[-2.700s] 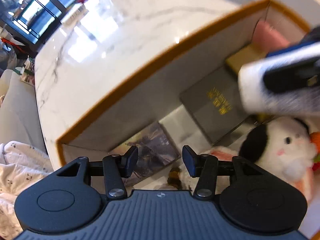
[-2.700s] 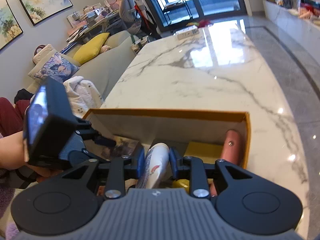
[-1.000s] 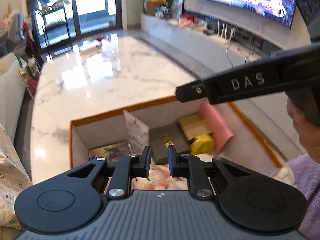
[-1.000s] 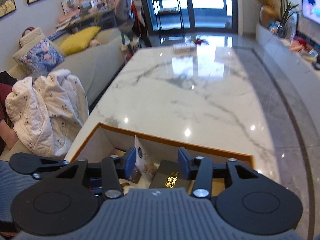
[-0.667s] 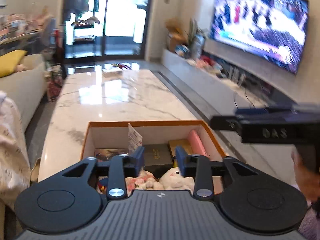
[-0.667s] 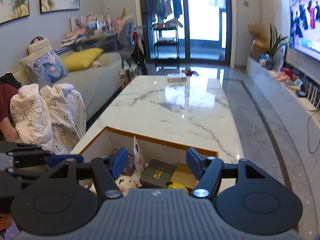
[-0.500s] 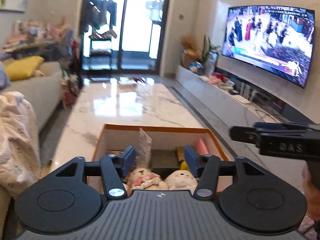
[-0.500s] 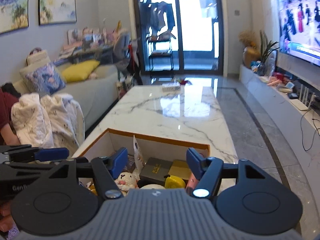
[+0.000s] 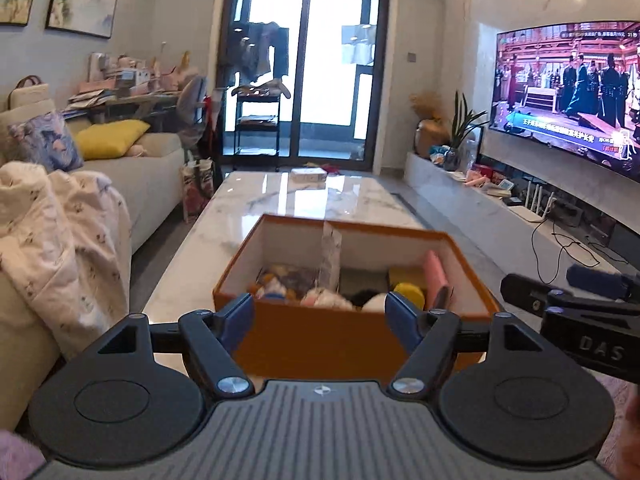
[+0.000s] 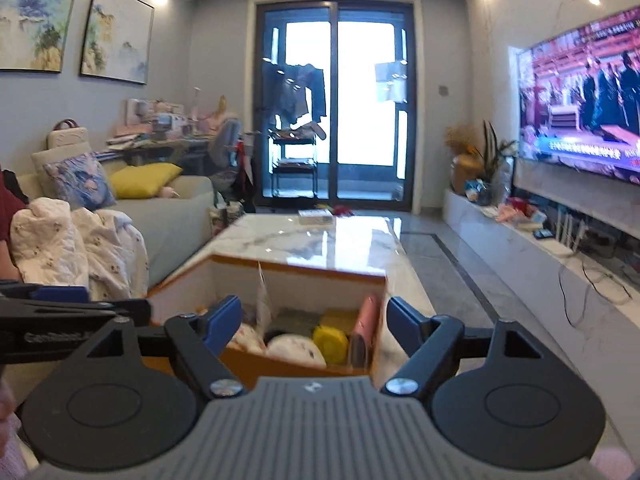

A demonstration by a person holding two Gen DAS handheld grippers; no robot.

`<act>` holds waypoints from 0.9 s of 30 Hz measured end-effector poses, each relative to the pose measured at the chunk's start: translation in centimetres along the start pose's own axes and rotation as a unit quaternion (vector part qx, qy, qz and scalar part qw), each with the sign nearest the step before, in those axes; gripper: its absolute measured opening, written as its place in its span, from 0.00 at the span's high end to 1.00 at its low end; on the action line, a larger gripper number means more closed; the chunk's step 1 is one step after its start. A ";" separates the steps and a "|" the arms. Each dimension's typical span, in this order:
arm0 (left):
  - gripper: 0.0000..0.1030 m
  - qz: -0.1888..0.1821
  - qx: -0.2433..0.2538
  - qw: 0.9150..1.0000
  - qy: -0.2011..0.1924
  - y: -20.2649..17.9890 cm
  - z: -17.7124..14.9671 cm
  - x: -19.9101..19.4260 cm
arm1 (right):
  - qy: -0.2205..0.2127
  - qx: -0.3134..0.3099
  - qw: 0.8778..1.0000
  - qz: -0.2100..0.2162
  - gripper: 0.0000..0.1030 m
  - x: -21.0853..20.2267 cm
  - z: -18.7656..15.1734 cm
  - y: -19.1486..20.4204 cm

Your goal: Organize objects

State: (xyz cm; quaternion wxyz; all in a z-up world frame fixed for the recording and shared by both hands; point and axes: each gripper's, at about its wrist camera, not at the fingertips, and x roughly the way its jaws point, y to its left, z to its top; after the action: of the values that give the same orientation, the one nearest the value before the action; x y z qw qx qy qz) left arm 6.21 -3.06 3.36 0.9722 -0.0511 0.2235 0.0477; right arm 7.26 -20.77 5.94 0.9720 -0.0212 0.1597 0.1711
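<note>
An orange box [image 9: 340, 336] stands on the near end of the marble table, open at the top. Inside lie plush toys [image 9: 328, 298], a yellow item [image 9: 410, 292], a pink roll [image 9: 436, 276] and an upright white packet [image 9: 330, 252]. My left gripper [image 9: 320, 316] hovers short of the box's front wall, its jaws opening with nothing between them. My right gripper [image 10: 314, 320] is likewise back from the box [image 10: 304, 270], its jaws opening and empty. The pink roll [image 10: 370, 316] and the yellow item [image 10: 330, 342] show beyond it.
The marble table [image 9: 304, 196] runs away from me, with a small white box [image 9: 308, 175] at its far end. A sofa with a crumpled blanket [image 9: 60, 232] lines the left. A TV bench [image 9: 500, 216] and a TV [image 9: 568, 96] line the right.
The right gripper has let go of the white packet, which now stands in the box. Both grippers have drawn back from the box and tipped up toward level, and their jaws have spread wide.
</note>
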 end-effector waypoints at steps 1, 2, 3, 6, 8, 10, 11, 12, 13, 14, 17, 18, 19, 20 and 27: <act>0.18 -0.003 -0.004 1.000 0.003 0.1 -0.4 0.1 | 0.012 0.007 1.000 -0.001 0.22 0.2 -0.5 0.0; 0.18 -0.005 -0.006 1.000 0.006 0.1 -0.8 0.3 | 0.027 0.014 1.000 0.000 0.22 0.6 -0.9 0.0; 0.18 -0.005 -0.008 1.000 0.012 0.2 -1.1 0.4 | 0.044 0.021 0.999 0.001 0.22 1.1 -1.3 -0.1; 0.18 -0.003 -0.009 1.000 0.022 0.3 -2.0 1.1 | 0.077 0.040 0.996 0.005 0.22 2.0 -2.4 -0.1; 0.18 -0.001 -0.008 1.000 0.027 0.3 -2.5 1.3 | 0.085 0.042 0.995 0.005 0.22 2.1 -3.0 0.0; 0.18 0.002 -0.007 0.999 0.037 0.4 -3.0 1.7 | 0.086 0.036 0.996 0.002 0.22 2.0 -3.4 0.2; 0.18 0.003 -0.006 0.999 0.040 0.4 -3.2 2.2 | 0.086 0.033 0.996 0.001 0.22 1.9 -3.6 0.3; 0.18 0.004 -0.007 0.999 0.042 0.4 -3.3 2.4 | 0.085 0.030 0.996 0.000 0.22 1.8 -3.8 0.3; 0.18 0.004 -0.008 0.999 0.045 0.4 -3.3 2.5 | 0.083 0.027 0.996 -0.001 0.22 1.7 -3.9 0.4; 0.18 0.003 -0.008 0.999 0.045 0.3 -3.5 2.6 | 0.083 0.024 0.996 -0.001 0.22 1.6 -4.0 0.4; 0.18 0.003 -0.007 0.999 0.046 0.2 -3.6 2.6 | 0.085 0.017 0.996 -0.004 0.22 1.8 -4.4 0.4; 0.18 0.004 -0.005 0.999 0.047 0.2 -3.6 2.5 | 0.087 0.017 0.996 -0.005 0.22 1.8 -4.5 0.3; 0.18 0.006 -0.004 0.999 0.048 0.2 -3.7 2.5 | 0.088 0.018 0.996 -0.005 0.22 1.8 -4.7 0.3; 0.18 0.008 -0.003 0.999 0.050 0.2 -3.8 2.5 | 0.090 0.019 0.996 -0.005 0.22 1.9 -4.7 0.2; 0.18 0.012 -0.001 0.998 0.058 0.5 -4.2 2.1 | 0.099 0.018 0.995 -0.001 0.22 2.4 -5.2 0.4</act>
State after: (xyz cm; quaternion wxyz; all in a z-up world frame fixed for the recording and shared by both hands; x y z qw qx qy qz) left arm 6.22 -2.90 -1.32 0.9570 -0.0520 0.2798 0.0568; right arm 7.64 -20.15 0.23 0.9517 -0.0205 0.2587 0.1639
